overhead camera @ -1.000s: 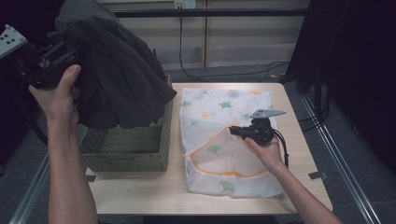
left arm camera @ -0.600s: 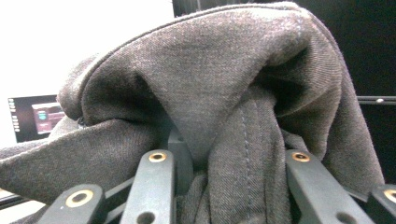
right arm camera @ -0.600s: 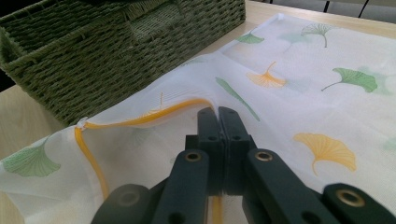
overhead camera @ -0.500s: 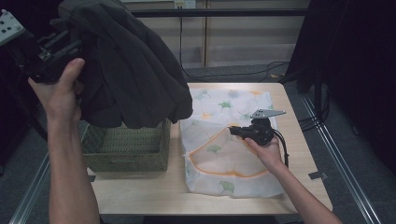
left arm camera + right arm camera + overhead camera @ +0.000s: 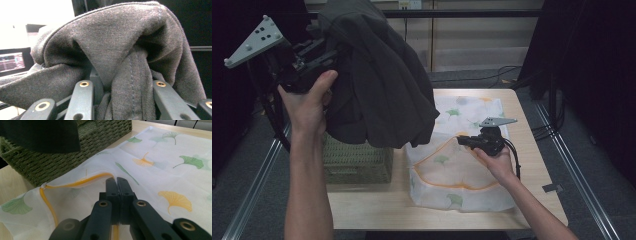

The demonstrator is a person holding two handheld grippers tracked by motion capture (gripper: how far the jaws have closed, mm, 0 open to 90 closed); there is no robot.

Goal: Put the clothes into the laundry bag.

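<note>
Left gripper [image 5: 314,62], raised at ten o'clock, clamps a dark garment [image 5: 377,85] above the basket [image 5: 357,160]; right gripper [image 5: 464,141] pinches the bag [image 5: 462,175], forearm reaching from five o'clock.

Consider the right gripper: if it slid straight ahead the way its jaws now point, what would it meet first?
Probably the woven basket. The right gripper, shut on the laundry bag at its orange rim, points across the bag towards the basket's wall; depth is uncertain, and the hanging dark garment is above that line.

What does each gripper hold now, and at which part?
The left gripper holds the dark garment by a bunched fold, lifted above the basket. The right gripper pinches the laundry bag at its orange-edged opening.
</note>
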